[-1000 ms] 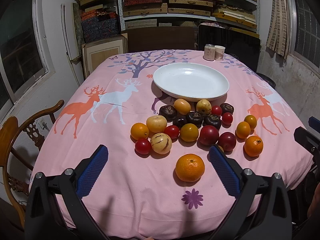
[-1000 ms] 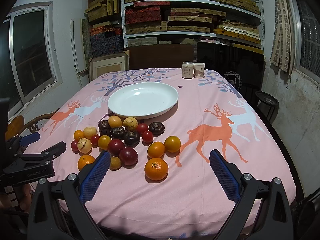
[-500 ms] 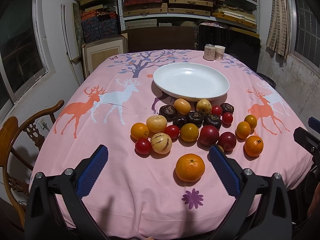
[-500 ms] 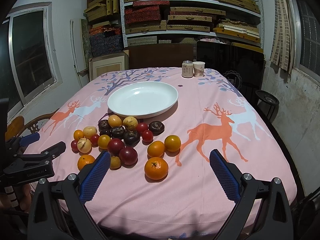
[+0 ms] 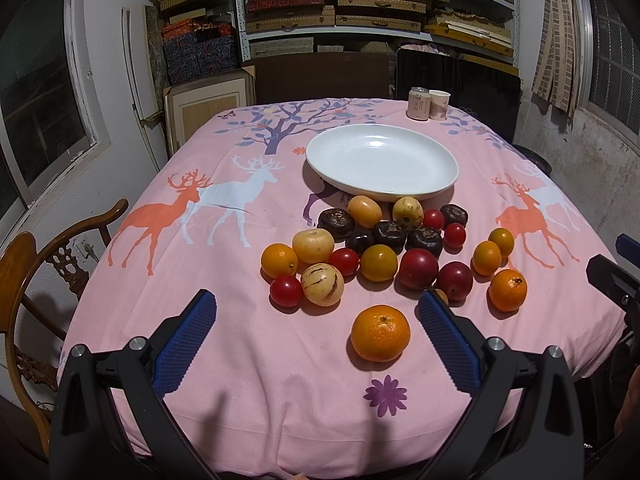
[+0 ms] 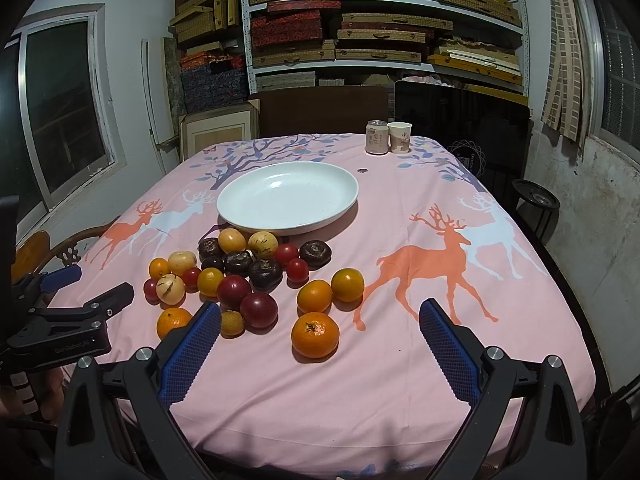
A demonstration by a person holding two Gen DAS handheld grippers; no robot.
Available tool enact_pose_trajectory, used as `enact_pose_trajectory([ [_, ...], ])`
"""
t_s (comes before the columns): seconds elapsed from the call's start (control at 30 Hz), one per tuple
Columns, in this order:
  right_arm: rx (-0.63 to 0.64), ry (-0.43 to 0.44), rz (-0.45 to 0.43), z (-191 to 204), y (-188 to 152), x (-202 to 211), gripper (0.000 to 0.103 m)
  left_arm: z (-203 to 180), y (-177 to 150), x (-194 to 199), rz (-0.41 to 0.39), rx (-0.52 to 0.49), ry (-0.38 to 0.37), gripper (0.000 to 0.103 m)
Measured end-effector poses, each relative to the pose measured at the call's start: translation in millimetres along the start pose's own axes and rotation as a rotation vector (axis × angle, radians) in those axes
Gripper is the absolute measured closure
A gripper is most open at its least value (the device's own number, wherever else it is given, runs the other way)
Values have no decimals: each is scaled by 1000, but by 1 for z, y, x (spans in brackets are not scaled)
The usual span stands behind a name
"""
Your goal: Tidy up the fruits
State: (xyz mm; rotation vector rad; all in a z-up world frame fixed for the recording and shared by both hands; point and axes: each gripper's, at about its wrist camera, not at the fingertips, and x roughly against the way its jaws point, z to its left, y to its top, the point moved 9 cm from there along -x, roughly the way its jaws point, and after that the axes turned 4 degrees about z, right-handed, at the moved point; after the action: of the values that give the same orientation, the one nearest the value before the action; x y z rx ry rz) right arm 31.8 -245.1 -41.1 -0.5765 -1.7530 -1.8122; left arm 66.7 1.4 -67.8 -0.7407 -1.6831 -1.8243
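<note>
Between the wide-spread blue-padded fingers of the left gripper (image 5: 316, 300) lies only pink tablecloth (image 5: 240, 344); it holds nothing and hangs over the near edge of the table. Just inside its right-hand finger (image 5: 444, 336) sits a large orange mandarin (image 5: 380, 333), apart from both pads. The right gripper (image 6: 320, 312) is equally wide open and empty, held over the near edge further right, with another mandarin (image 6: 315, 335) resting on the cloth between its fingers, closer to the left-hand pad (image 6: 192, 352).

Beyond the fingers, the fruits (image 5: 380, 248) lie in a loose cluster on the cloth at mid-table: red cherry tomatoes, dark red plums, pale yellow striped fruits, small oranges and dark brown wrinkled fruits, many touching one another. Behind the cluster, with the farthest fruits just beside its rim, stands a large white plate (image 5: 400, 188), holding nothing. At the far edge a drinks can (image 5: 419, 104) and a paper cup (image 5: 439, 105) stand side by side. A wooden chair (image 5: 36, 280) is at the table's left, and shelves (image 5: 372, 4) stacked with flat boxes fill the back wall.
</note>
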Motion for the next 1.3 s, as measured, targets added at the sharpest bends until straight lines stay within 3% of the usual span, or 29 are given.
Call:
enact_pose_trajectory([
  [0.43,0,5,10,4,-4,-3,4,-1,-2,-1,-1,-12,-7,4],
  [0.63,34,26,38,0,-18,-14,4,-13,-19,-12,18,-137,-99,4],
  [0.8,44,-17,61,-19,-31,-26,4,-29,-37,-46,119,-143,-189,4],
  [0.93,33,-55,66,-40,-35,-33,4,-48,-48,-70,147,-192,-177,5],
  [0.97,45,-68,66,-44,-36,-34,4,-51,-49,-74,144,-201,-174,7],
  [1.03,67,-74,69,-46,-40,-37,4,-57,-50,-81,152,-214,-179,37],
  [1.13,89,-30,95,-42,-48,-45,8,-61,-49,-86,155,-202,-234,56],
  [1.3,113,98,147,-22,-57,-64,12,-59,-46,-79,125,-196,-242,57],
])
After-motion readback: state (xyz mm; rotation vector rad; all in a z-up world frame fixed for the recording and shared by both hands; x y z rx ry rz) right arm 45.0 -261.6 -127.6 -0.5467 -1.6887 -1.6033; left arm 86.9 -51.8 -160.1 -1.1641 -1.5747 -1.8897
